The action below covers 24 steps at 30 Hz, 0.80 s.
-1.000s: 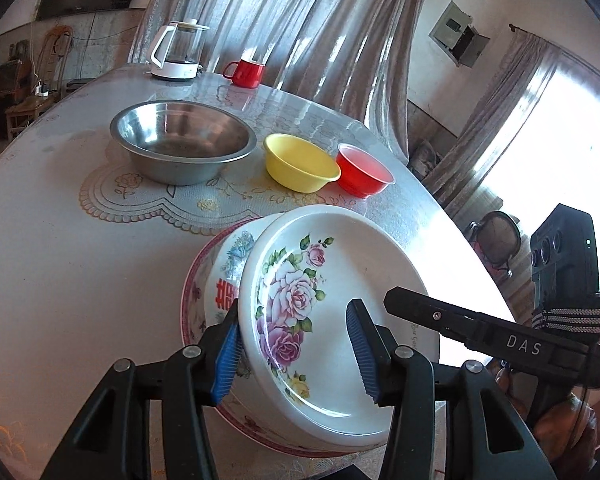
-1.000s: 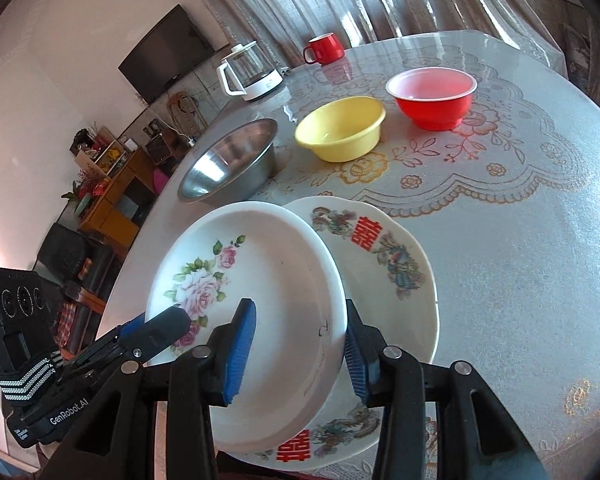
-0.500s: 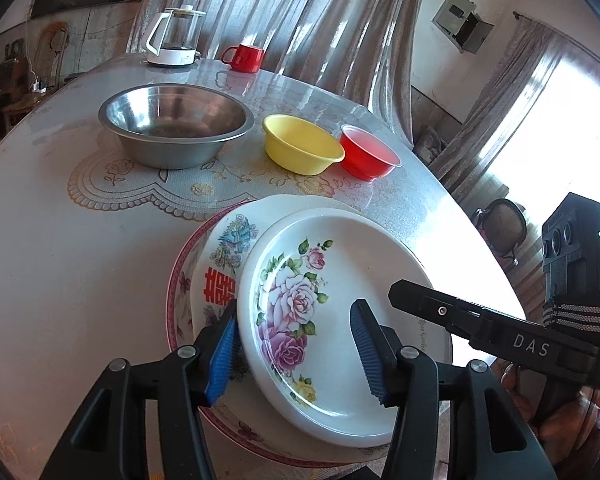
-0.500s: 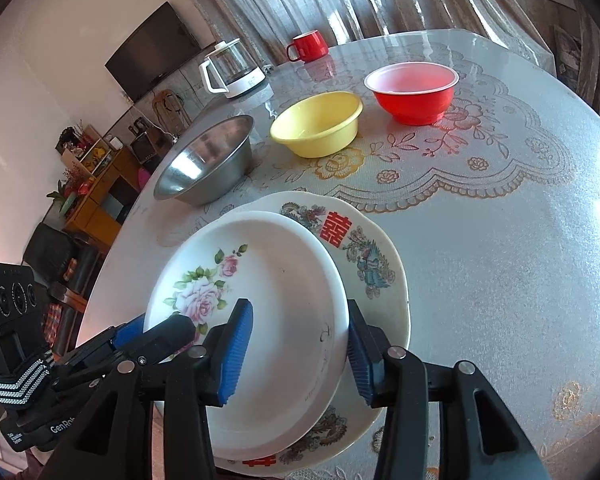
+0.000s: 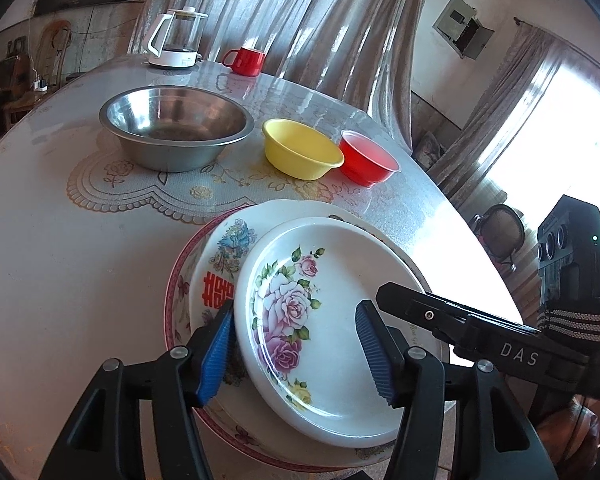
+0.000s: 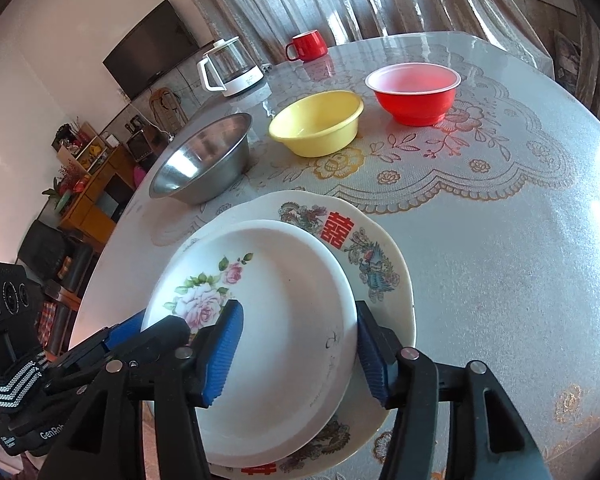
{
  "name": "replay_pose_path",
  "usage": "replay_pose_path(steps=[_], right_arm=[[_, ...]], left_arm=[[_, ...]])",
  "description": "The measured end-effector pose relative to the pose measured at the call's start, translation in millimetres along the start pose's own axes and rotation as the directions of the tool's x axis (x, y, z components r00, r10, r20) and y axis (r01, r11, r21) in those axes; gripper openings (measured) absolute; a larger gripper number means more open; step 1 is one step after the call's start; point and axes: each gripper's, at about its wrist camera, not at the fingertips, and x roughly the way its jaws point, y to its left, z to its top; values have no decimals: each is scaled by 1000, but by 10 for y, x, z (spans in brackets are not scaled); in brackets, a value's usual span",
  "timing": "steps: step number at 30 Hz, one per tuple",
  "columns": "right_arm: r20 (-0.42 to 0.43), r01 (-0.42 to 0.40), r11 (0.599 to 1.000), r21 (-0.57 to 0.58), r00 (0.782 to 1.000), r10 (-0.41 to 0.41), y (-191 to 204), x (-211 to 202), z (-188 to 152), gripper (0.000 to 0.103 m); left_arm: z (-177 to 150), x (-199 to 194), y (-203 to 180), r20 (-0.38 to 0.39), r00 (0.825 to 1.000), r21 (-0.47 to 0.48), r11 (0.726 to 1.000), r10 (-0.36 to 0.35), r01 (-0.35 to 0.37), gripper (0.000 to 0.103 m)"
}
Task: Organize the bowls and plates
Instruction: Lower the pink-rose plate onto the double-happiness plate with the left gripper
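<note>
A white rose-patterned plate [image 5: 324, 320] [image 6: 276, 320] lies on top of a larger white plate with a red double-happiness sign [image 5: 220, 280] [image 6: 352, 248], which rests on a red-rimmed plate [image 5: 176, 312]. My left gripper [image 5: 296, 354] is open, its blue pads straddling the rose plate's left rim. My right gripper [image 6: 298, 354] is open, its pads straddling the rose plate's right rim. A steel bowl [image 5: 176, 124] [image 6: 204, 160], a yellow bowl [image 5: 300, 148] [image 6: 318, 122] and a red bowl [image 5: 366, 160] [image 6: 414, 90] stand in a row behind the plates.
A glass kettle [image 5: 176, 40] [image 6: 230, 66] and a red mug [image 5: 246, 60] [image 6: 306, 46] stand at the far edge of the round table [image 5: 60, 240]. The table's edge runs close on the right of the plates in the left wrist view.
The rose plate has come down from a tilt to lie nearly flat on the stack. Both grippers have stayed at its rim, and both cameras have drawn back slightly.
</note>
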Motion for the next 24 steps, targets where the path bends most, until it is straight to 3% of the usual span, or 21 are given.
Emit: replay_pose_path(steps=[24], right_arm=[[56,120,986,-115,992,-114,153,3,-30,61]], left_arm=[[-51,-63,-3,22,1000,6,1000,4,-5,64]])
